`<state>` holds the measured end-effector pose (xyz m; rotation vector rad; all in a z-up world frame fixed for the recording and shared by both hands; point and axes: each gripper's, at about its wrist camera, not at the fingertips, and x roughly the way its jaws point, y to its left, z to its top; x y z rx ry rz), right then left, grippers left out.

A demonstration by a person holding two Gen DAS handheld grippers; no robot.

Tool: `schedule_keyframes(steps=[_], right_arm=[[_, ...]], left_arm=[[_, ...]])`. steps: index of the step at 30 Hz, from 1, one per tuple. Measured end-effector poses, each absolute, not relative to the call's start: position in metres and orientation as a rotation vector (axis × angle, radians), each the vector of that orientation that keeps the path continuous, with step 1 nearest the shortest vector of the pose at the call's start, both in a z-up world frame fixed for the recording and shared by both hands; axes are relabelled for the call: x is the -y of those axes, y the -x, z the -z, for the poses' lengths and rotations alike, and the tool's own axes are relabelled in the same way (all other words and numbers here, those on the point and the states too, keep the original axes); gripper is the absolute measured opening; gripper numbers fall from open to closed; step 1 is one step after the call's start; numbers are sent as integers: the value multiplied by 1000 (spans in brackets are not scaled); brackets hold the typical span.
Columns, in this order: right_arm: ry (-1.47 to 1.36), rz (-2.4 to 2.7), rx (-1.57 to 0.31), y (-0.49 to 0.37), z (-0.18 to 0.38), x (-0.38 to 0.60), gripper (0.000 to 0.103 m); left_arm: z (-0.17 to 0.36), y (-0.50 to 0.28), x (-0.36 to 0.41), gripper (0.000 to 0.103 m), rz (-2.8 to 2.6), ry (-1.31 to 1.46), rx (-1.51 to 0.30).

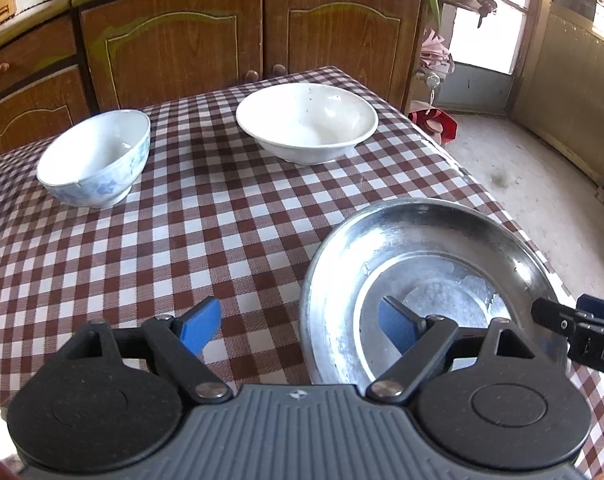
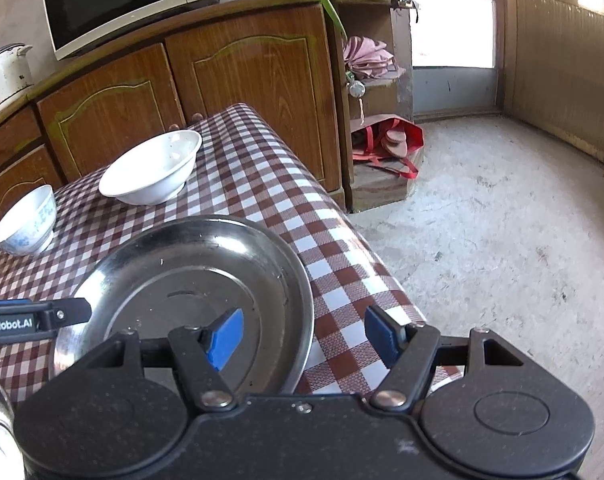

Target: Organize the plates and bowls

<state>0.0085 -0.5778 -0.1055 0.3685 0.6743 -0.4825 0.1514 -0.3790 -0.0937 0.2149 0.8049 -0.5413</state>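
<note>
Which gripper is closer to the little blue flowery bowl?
Left. The left gripper sits over the table with the blue flowery bowl ahead to its left. The right gripper is farther, across the metal plate.

Wooden cabinets (image 2: pixel 190 92), perhaps concrete floor (image 2: pixel 501 240)

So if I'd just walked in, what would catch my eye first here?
Probably the shiny metal plate at the near right corner of the red-and-white checked tablecloth, with both open grippers, left gripper and right gripper, straddling its rim from opposite sides. Farther back stand a wide white bowl and, to its left, a smaller blue-flowered bowl, both empty and apart from each other.
</note>
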Motion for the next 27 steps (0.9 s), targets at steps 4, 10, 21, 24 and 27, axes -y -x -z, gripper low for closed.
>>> schedule_keyframes(steps=[4,10,21,24,27], right_arm=[[-383,474,-679,-13,111,580,79],[-395,464,-677,-17,115,582,54],[-396,472,-647,-18,113,581,20],[-388,481,-630,-16,107,581,20],[-382,485,-614,-14,99,580,20]], left_arm=[[100,-158,383,71,551,-215,-828],[110,-166,382,45,559,-179,-855],[106,-164,386,27,595,-175,-839],[100,-162,386,27,595,-178,-827],[93,-160,386,27,597,-179,-810]])
